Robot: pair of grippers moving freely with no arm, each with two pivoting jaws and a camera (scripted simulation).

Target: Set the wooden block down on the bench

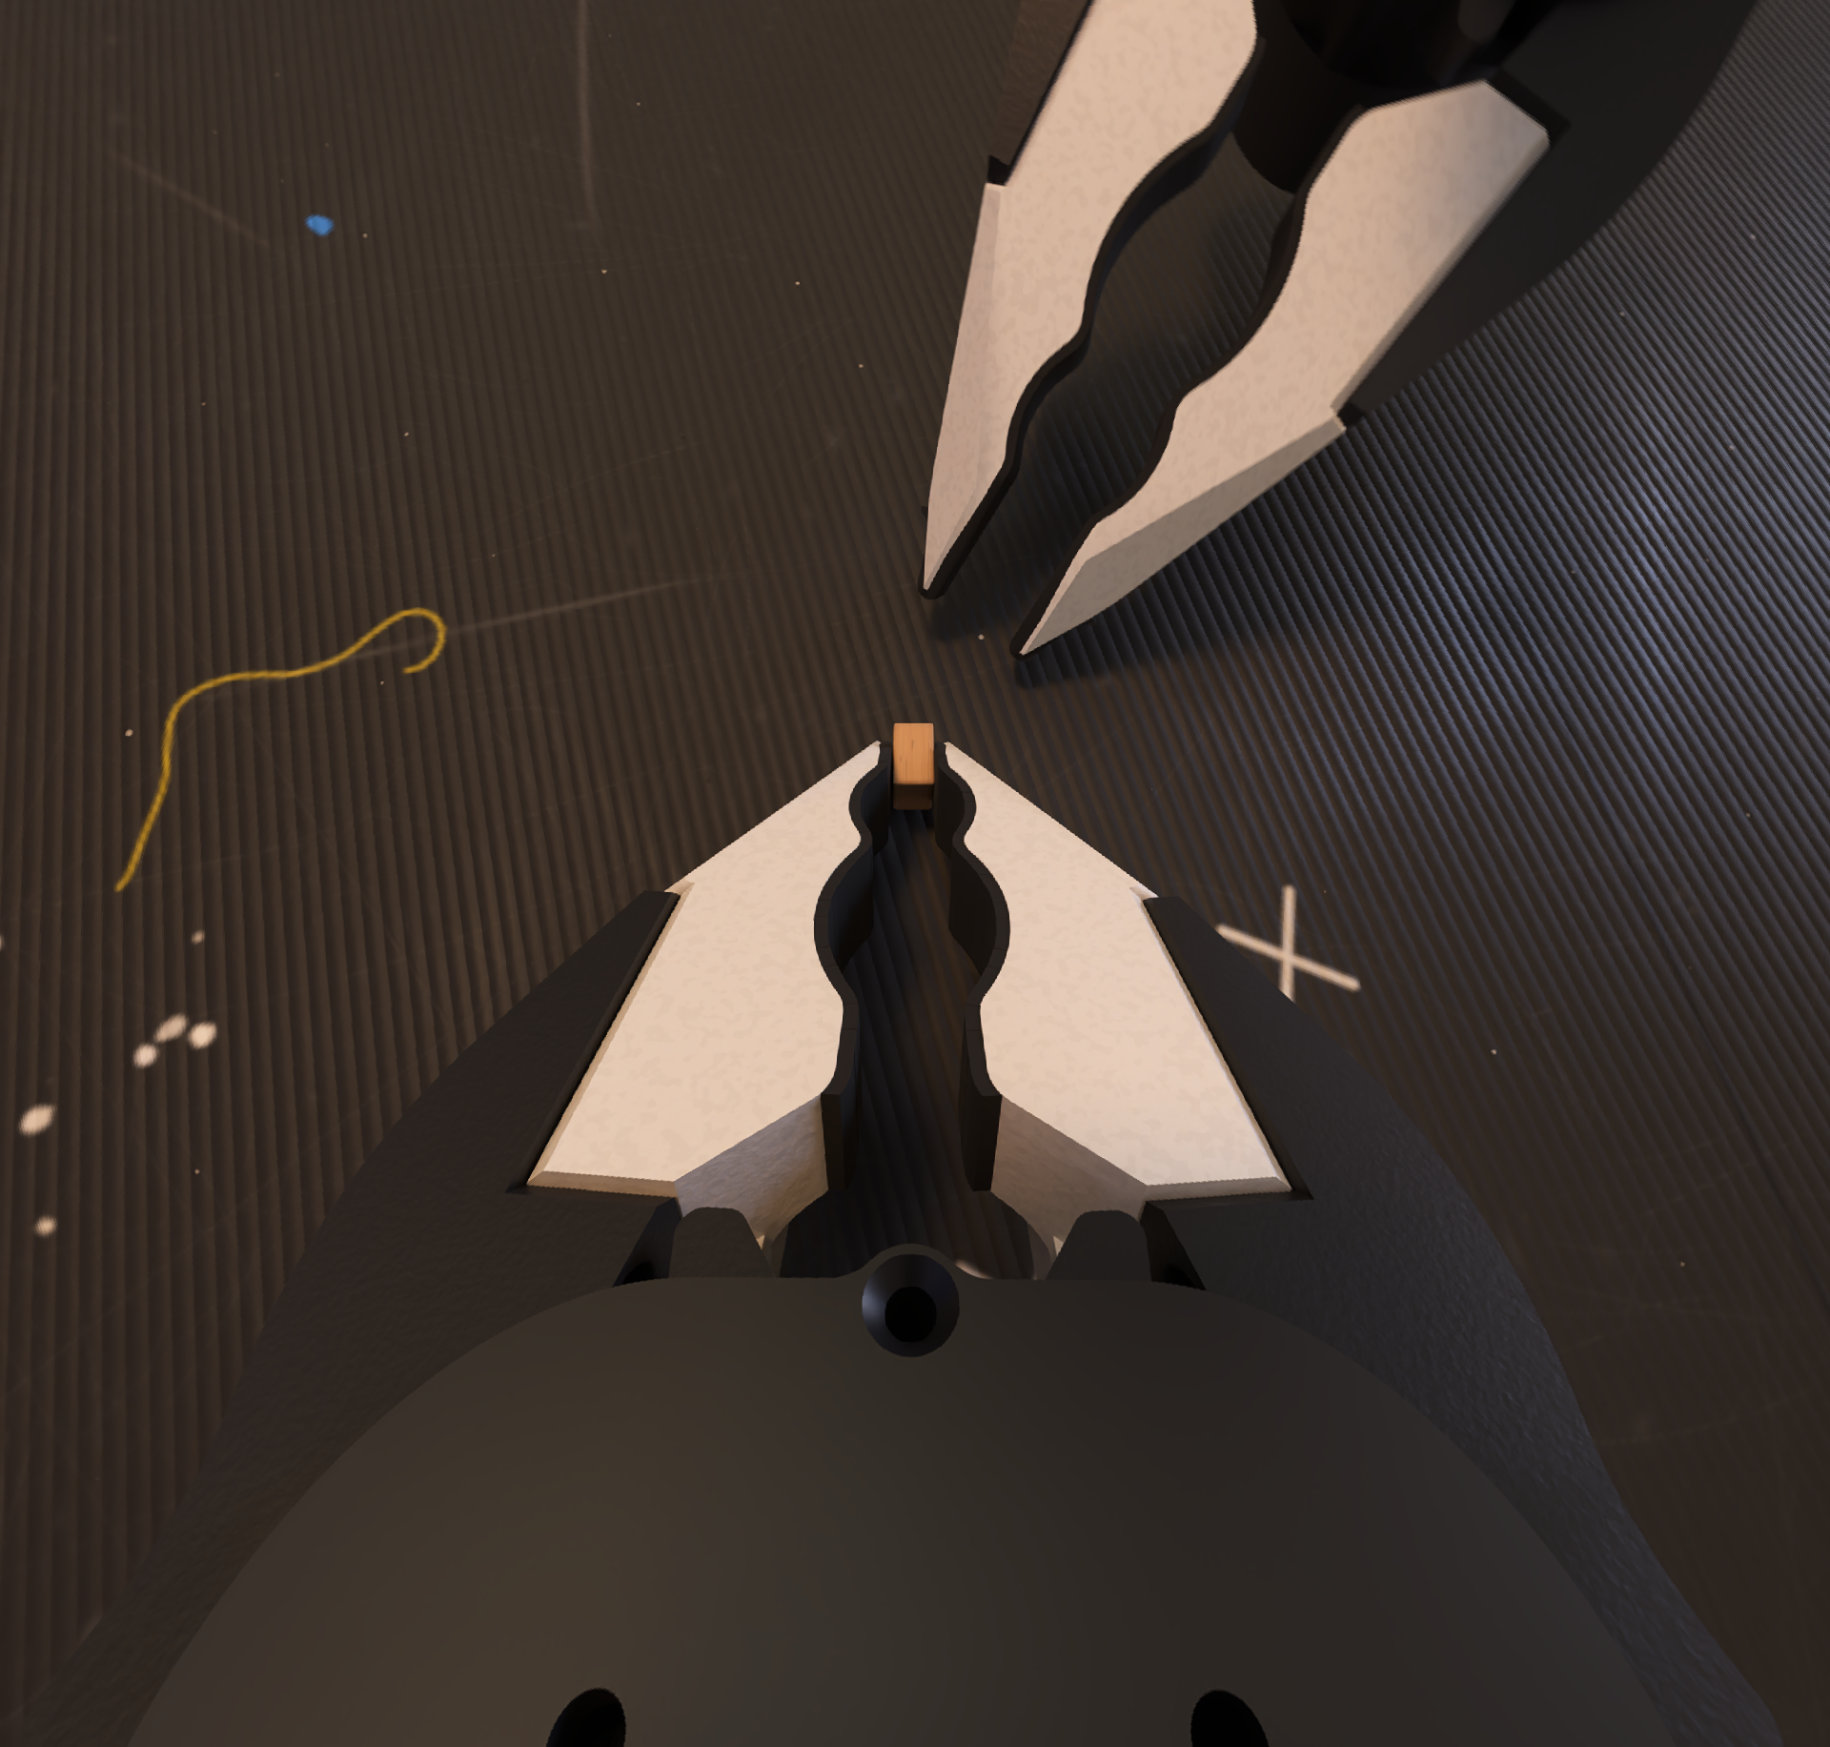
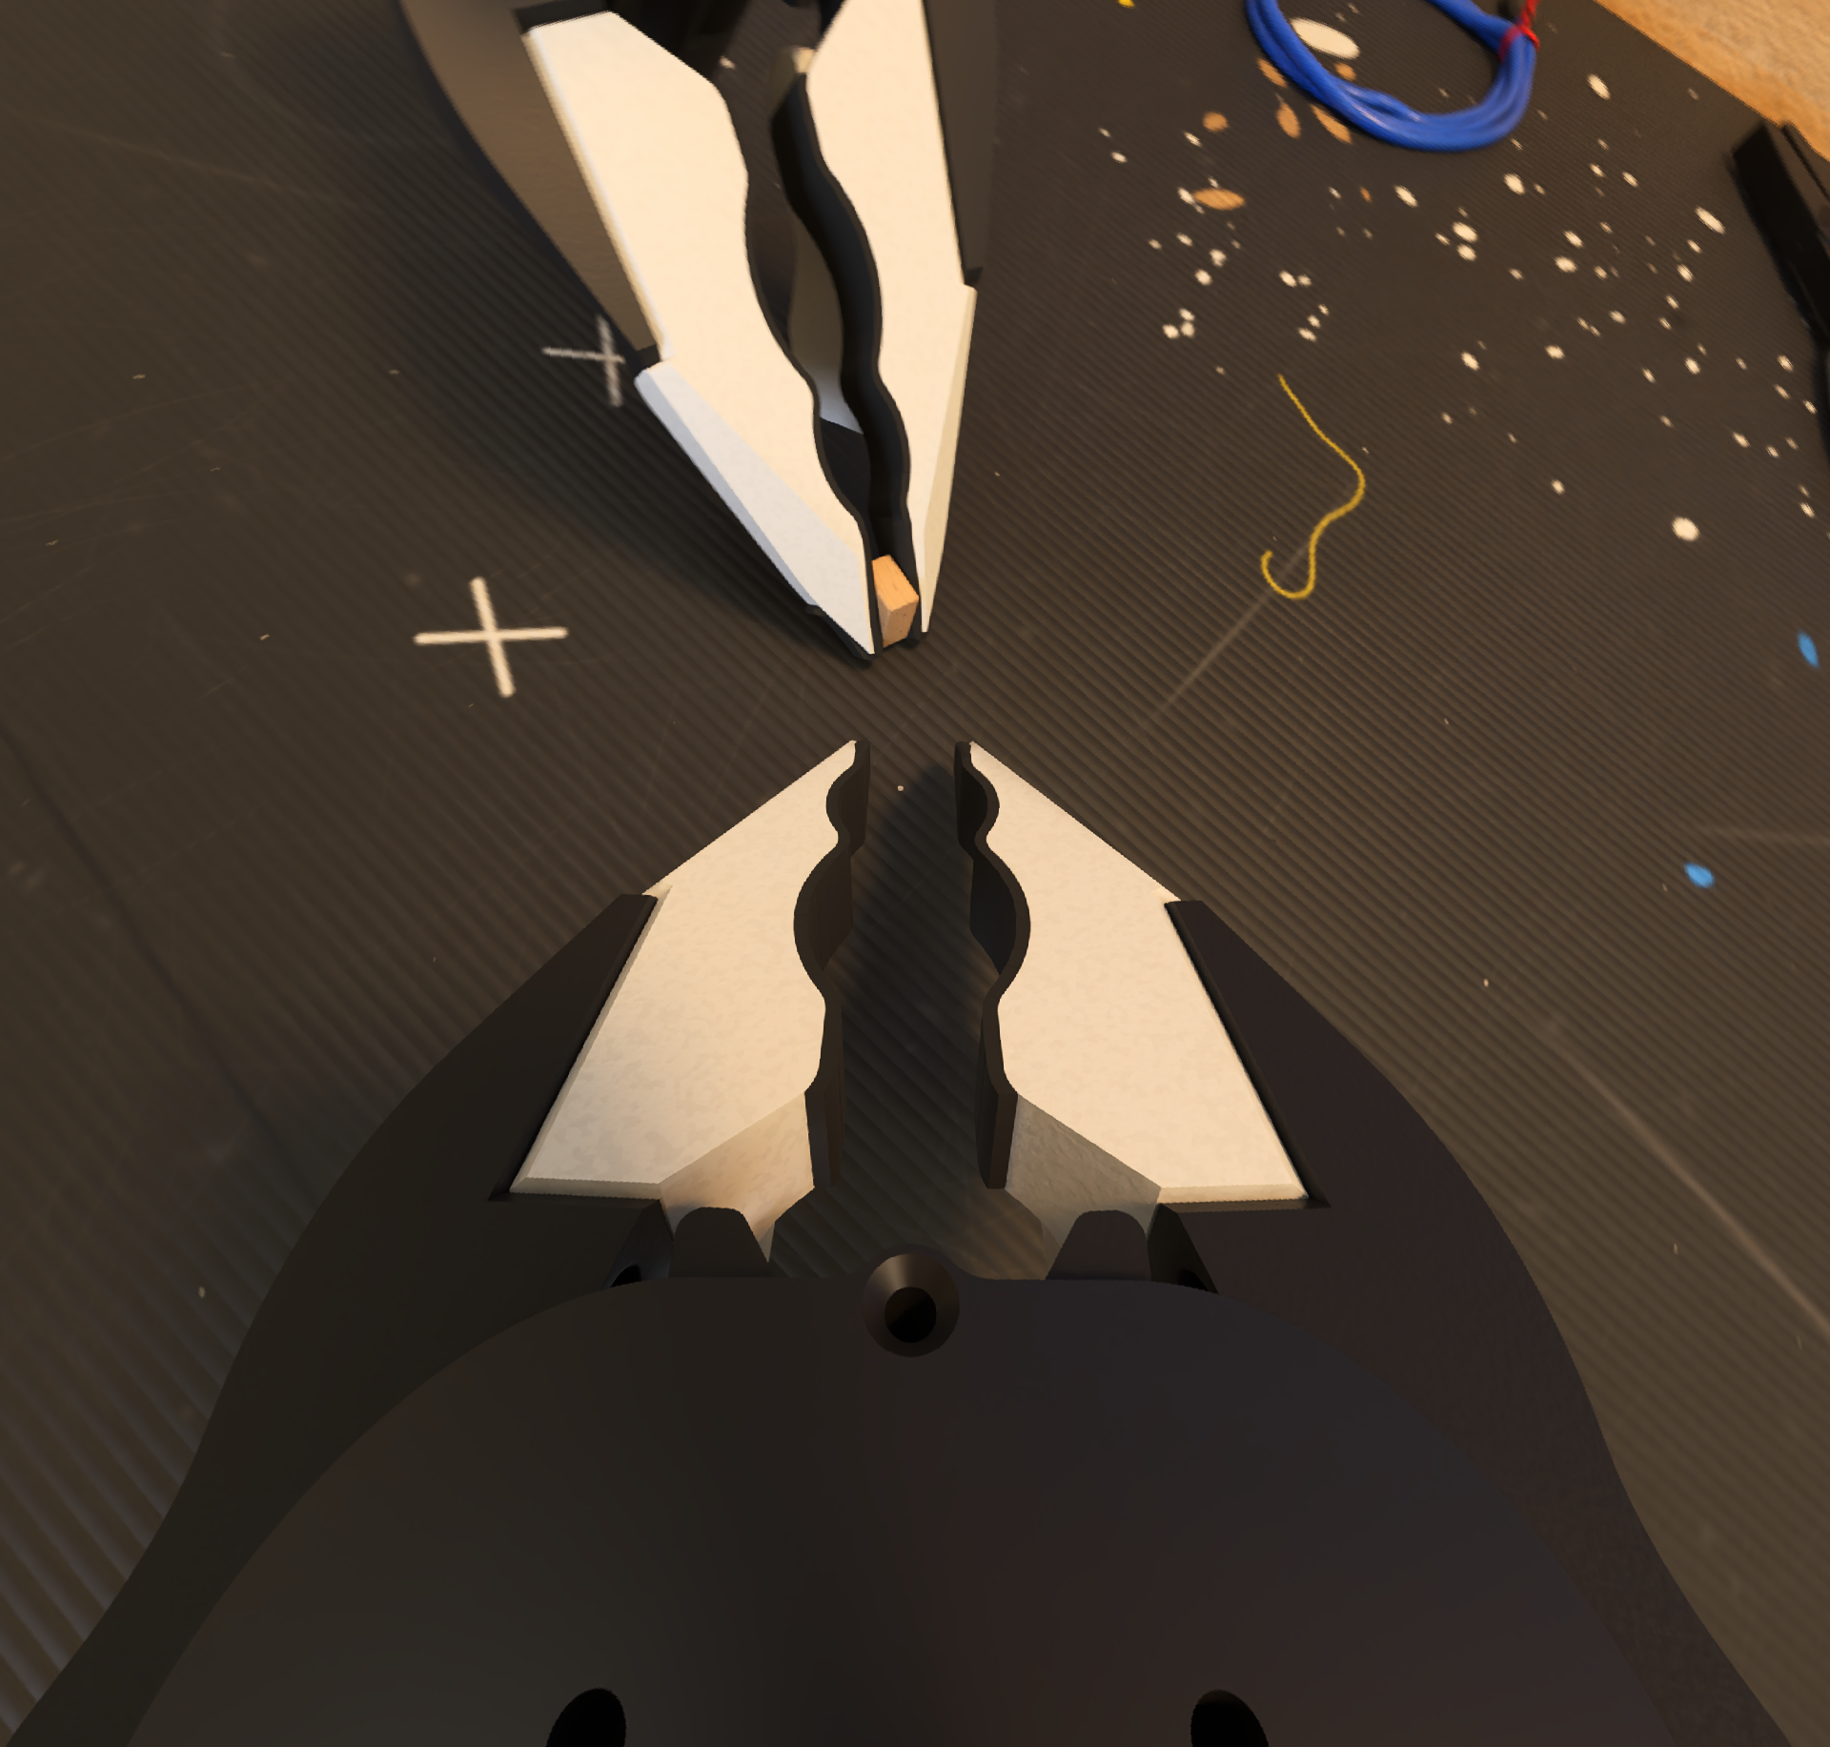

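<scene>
**Block pinched at the left gripper's tips, over the ribbed mat**

Nearest to us, we are looking along the left gripper (image 1: 912, 759), whose cream fingers are closing on the small wooden block (image 1: 912, 754) right at their tips. We are seeing the same grip from the right wrist view, where the block (image 2: 893, 598) is sitting between the tips just above the dark ribbed mat (image 1: 495, 412); whether it is touching the mat we cannot tell.

The right gripper (image 2: 912, 759) is holding nothing, its fingers standing apart with bare mat showing between them. Its tips are pointing toward the left gripper's, near but not touching.

Moving outward, we are finding a white chalk cross (image 2: 492, 636) beside the block and a second one (image 2: 594, 358) partly behind the left gripper. A thin yellow thread (image 2: 1322, 501) is lying curled on the mat. Farther off, pale flecks (image 2: 1485, 244) are scattering across the surface, and a blue cable coil (image 2: 1386, 46) is resting near the mat's far edge, where a strip of light wooden bench (image 2: 1703, 6) is showing.
</scene>
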